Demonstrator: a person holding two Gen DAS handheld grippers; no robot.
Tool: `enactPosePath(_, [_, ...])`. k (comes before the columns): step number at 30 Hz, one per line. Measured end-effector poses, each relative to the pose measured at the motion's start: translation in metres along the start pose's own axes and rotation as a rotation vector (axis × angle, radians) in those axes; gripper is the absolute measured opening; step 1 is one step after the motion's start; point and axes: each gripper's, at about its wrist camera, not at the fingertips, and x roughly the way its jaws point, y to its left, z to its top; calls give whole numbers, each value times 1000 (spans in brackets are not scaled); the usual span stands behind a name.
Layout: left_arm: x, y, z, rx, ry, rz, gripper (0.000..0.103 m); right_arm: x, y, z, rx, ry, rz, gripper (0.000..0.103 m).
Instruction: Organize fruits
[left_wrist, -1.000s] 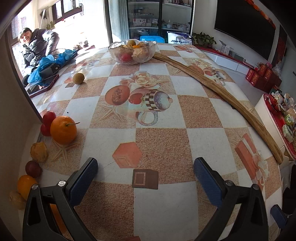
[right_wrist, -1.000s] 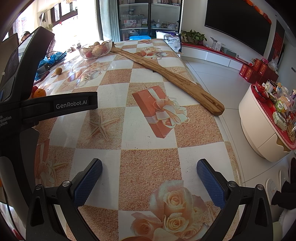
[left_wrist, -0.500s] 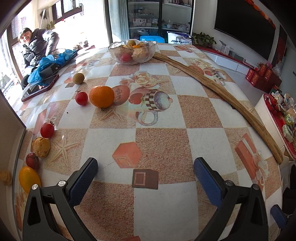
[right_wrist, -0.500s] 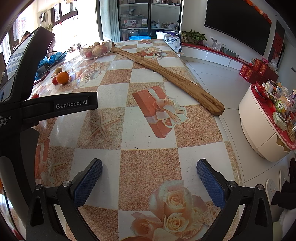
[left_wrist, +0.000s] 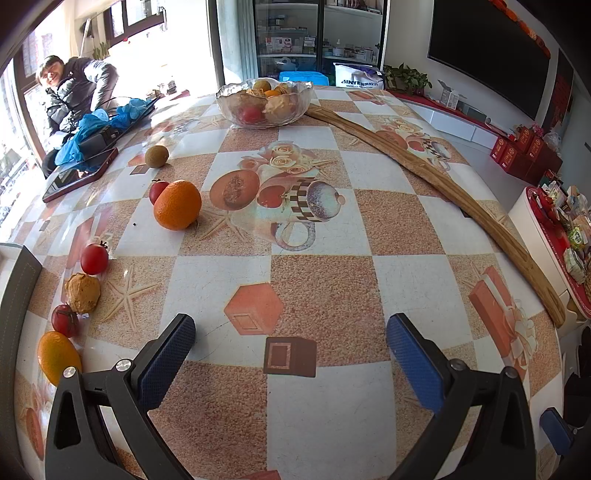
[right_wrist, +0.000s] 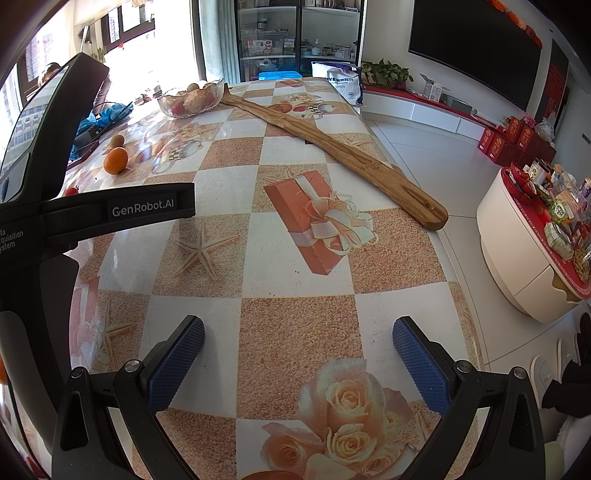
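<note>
Left gripper (left_wrist: 290, 354): hovered over the patterned table (left_wrist: 369, 280), jaws spread wide, nothing between them. Right gripper (right_wrist: 297, 356): likewise above the table nearer its right edge, jaws released and empty.

Glass bowl (left_wrist: 264, 103): stood at the far end of the table, holding several fruits, red, orange and tan ones among them. Its right side lay just beside the end of a long wooden board (left_wrist: 436, 173), which ran diagonally along the table's right side.

Loose fruit, all on the left part of the table:
- Large orange (left_wrist: 178, 209), with a small red fruit (left_wrist: 157, 190) touching its far side.
- Brown round fruit (left_wrist: 156, 156), farther back, near a phone (left_wrist: 79, 179).
- Red tomato (left_wrist: 94, 259), close to the left edge.
- Wrinkled tan fruit (left_wrist: 82, 292), just beside the tomato.
- Dark red fruit (left_wrist: 65, 320), next in the row, touching the tan one.
- Orange-yellow fruit (left_wrist: 58, 356), nearest the left gripper's left finger.

Other items: blue cloth (left_wrist: 96, 125) piled at the far left corner; a person in a dark jacket (left_wrist: 79, 92) seated by the window behind it.
</note>
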Motion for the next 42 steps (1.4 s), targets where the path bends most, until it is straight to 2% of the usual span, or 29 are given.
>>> enactPosePath(42, [0,0,0,0,0,0,103,0,0,0,0,-1,2,103])
